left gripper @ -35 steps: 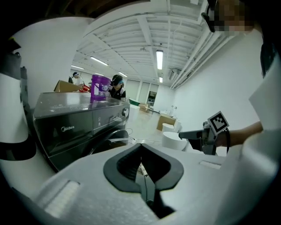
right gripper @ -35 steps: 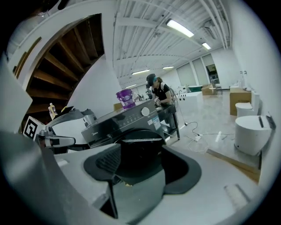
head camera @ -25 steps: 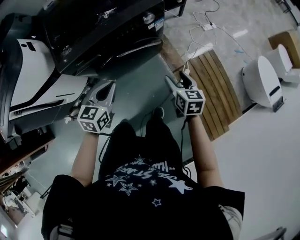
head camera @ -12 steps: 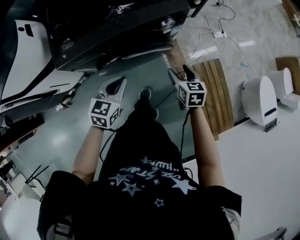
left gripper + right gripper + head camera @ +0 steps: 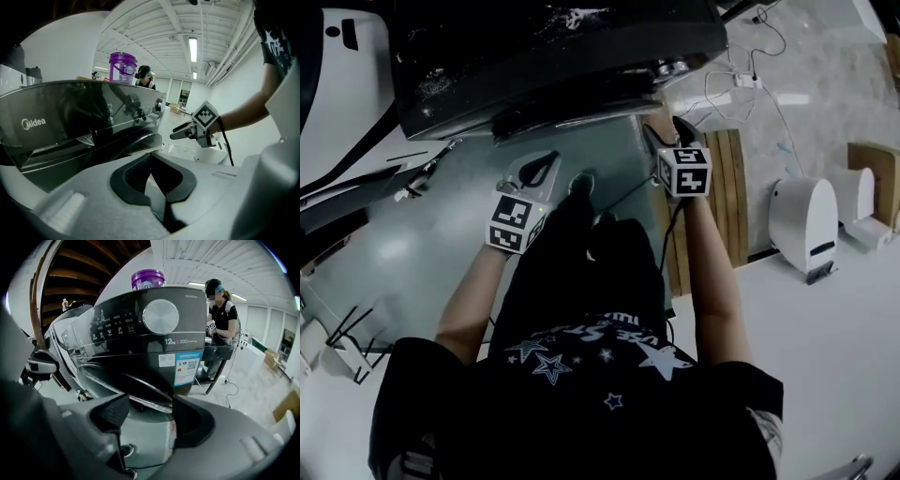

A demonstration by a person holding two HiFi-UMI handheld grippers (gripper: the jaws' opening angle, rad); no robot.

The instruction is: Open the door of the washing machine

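Note:
The dark grey front-loading washing machine fills the top of the head view. Its round door sits closed below the control panel and silver knob. My left gripper is shut with nothing between its fingers, a short way in front of the machine's lower front; the door's bulge shows just beyond its tips. My right gripper is open and empty near the machine's front right corner, pointing at the door. It also appears in the left gripper view.
A purple tub stands on top of the machine. A white appliance is at the left. A slatted wooden panel, a white rounded device and floor cables are at the right. Another person stands behind.
The person holding the grippers has stepped closer to the machine. Both grippers moved forward toward its front; the right one now sits close to its lower right corner.

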